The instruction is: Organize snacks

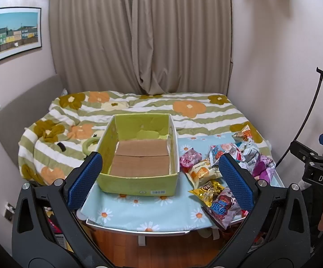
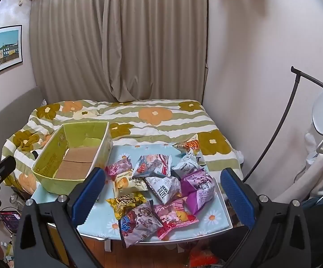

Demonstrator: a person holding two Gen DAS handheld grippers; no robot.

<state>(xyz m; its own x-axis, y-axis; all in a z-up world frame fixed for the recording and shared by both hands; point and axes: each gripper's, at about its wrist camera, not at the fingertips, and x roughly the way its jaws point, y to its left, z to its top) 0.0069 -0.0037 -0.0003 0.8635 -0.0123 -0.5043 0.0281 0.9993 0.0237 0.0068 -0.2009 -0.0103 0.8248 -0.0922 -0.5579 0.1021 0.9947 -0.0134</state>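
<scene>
A green cardboard box (image 1: pixel 139 179) with a bare brown floor stands empty on the left of a small table (image 1: pixel 152 210) with a blue daisy cloth. It also shows in the right wrist view (image 2: pixel 49 184). A pile of several snack packets (image 2: pixel 161 183) lies to its right, among them a yellow packet (image 2: pixel 125 202), a purple packet (image 2: pixel 198 187) and a pink packet (image 2: pixel 174 218). The pile also shows in the left wrist view (image 1: pixel 219 169). My left gripper (image 1: pixel 160 179) is open and empty, held before the box. My right gripper (image 2: pixel 162 188) is open and empty, held before the pile.
A bed with a flowered, striped quilt (image 1: pixel 139 107) lies right behind the table. Curtains (image 1: pixel 139 35) hang at the back. A black clothes rack (image 2: pixel 279 122) with white garments stands at the right wall. Wooden floor (image 1: pixel 161 250) shows below the table's front edge.
</scene>
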